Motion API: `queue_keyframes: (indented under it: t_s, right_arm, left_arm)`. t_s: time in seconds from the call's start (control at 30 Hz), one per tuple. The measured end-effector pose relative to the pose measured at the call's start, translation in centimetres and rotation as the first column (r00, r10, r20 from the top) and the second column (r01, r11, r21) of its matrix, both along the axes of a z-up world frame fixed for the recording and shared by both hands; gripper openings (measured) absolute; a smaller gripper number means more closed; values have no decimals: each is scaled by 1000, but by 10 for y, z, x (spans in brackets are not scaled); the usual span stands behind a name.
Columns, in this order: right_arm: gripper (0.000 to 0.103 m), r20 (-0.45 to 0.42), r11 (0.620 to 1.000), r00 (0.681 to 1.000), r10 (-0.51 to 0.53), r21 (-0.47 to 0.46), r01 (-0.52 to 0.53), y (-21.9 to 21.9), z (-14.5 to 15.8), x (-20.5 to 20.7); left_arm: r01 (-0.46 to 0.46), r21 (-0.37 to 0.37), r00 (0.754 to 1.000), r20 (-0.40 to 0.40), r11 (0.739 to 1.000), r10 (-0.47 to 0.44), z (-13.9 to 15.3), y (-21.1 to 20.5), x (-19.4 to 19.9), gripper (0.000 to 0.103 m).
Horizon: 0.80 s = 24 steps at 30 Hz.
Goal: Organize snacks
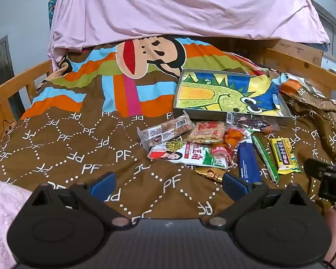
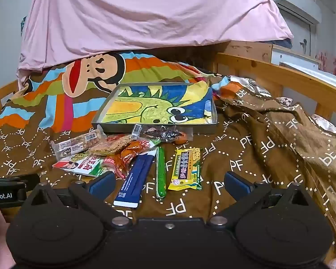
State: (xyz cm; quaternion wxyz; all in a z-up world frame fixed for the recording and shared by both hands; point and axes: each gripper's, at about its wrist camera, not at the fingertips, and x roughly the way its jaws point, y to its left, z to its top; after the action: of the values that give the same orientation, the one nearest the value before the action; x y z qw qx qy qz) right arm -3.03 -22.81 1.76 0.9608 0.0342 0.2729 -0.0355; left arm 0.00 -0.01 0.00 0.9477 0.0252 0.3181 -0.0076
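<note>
Both grippers hover low over the bed with jaws spread wide and nothing between them: the left gripper [image 1: 168, 185] sits above bare brown bedspread [image 1: 62, 148] to the left of the snacks, and the right gripper [image 2: 168, 185] sits just short of the nearest packets. Largest on the bedspread is a shallow grey tray [image 2: 209, 124] lined with a dinosaur drawing, lying flat with its long side running left to right, just beyond the snack pile. Pink cloth [image 2: 145, 11] hangs over the far end of the bed, inside a wooden bed frame [image 2: 280, 74]. Snacks lie in a loose cluster against the tray's near edge. A white and green packet [image 2: 82, 164] with a face printed on it lies flat at the left, its long axis roughly across. A nut bar in clear wrap [image 2: 78, 144] lies behind it, slanting up to the right, beside a square rice cracker [image 2: 109, 146]. A red and orange packet [image 2: 132, 152] partly overlaps these. A dark blue box [image 2: 134, 179] points away from the right gripper, tilted slightly right at its far end. Next to it a green sausage stick [image 2: 160, 172] lies nearly straight front to back, and a yellow packet [image 2: 186, 168] lies parallel to it. A clear packet of dark pieces [image 2: 165, 132] lies crosswise, touching the tray's front wall. In the left wrist view, a small gold wrapper [image 1: 210, 174] lies nearest the left gripper's right finger.
</note>
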Motion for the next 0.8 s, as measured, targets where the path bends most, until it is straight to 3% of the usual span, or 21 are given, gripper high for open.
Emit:
queue_keyframes:
  t_s: [0.8]
  right_arm:
    - [102,-12,1000,1000,1,-13,-1,0,0,1]
  left_arm:
    - [-2,-3,1000,-9,1000,2,0,0,0,103]
